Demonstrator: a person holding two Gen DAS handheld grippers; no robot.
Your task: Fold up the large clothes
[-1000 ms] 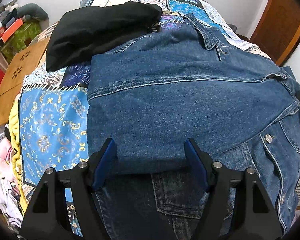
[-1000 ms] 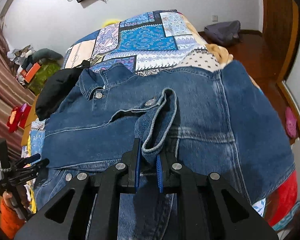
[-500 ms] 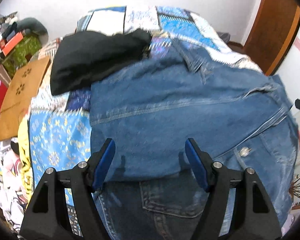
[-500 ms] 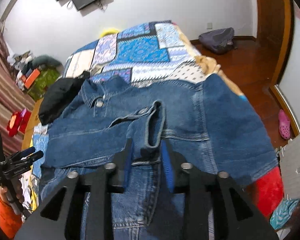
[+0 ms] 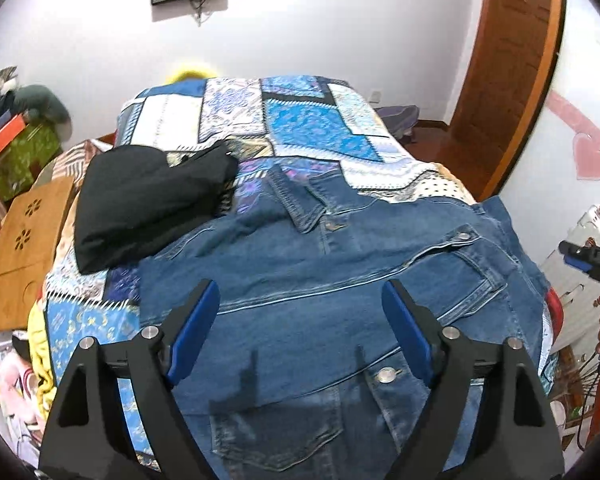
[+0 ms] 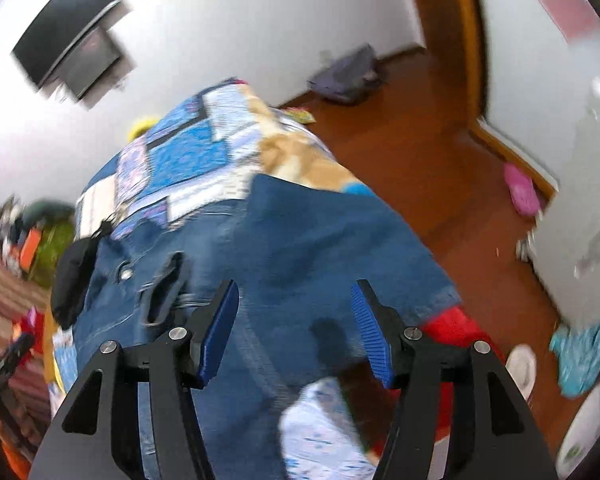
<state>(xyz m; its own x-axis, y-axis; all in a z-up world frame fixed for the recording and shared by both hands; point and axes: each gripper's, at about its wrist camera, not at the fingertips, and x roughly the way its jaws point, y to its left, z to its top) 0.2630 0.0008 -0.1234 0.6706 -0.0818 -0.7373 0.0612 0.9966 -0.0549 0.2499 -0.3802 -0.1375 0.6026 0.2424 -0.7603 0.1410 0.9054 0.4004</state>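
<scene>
Left wrist view: our left gripper (image 5: 300, 332) and right gripper (image 6: 294, 330) are opening, both empty, above the denim jacket (image 5: 340, 292) folded on the bed (image 5: 300, 128).

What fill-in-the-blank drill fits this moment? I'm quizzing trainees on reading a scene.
1. The denim jacket lies spread on a patchwork ____.
2. The folded garment beside the jacket's collar is ____ in colour.
3. On the wall beyond the bed hangs a ____.
4. Between the jaws of the left gripper, which are opening, there is ____ held.

Missing words: bedspread; black; television; nothing
</scene>
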